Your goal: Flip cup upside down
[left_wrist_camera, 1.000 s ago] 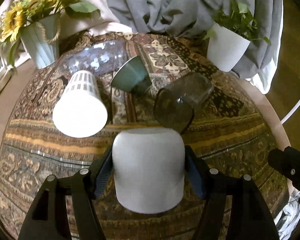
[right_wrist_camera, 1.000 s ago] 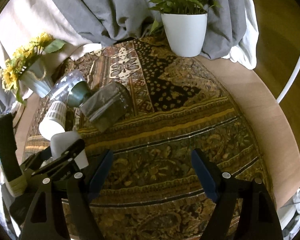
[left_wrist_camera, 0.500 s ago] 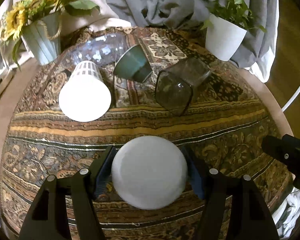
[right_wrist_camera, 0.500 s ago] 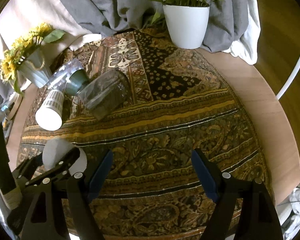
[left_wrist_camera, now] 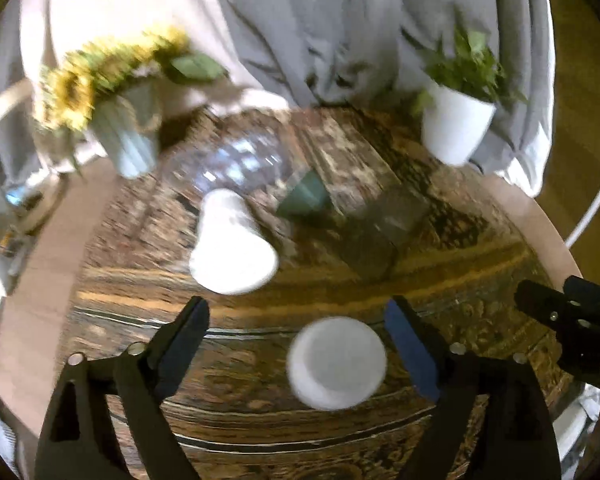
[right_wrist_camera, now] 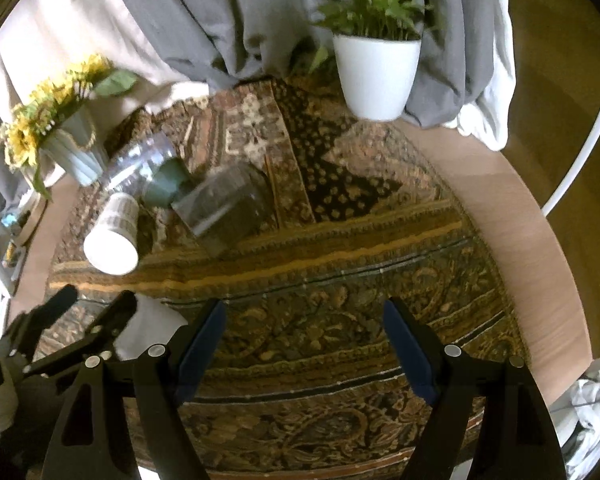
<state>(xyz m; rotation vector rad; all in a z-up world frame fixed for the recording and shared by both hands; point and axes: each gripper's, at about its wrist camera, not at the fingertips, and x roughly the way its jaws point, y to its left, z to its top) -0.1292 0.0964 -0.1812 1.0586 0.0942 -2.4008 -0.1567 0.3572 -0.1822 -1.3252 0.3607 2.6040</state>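
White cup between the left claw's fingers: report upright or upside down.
Upside down: the white cup shows a flat closed base on top, standing on the patterned cloth, free of the open left claw.

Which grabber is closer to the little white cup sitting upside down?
Left. The left gripper has the white cup between its open fingers, touching neither. The right gripper hangs open farther off, over bare rug, with the cup off to its left.

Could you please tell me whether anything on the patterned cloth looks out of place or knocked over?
Yes. Four vessels lie toppled on their sides: the white ribbed cup, dark green cup, smoky glass jar and clear plastic bottle. The small white cup stands base-up.
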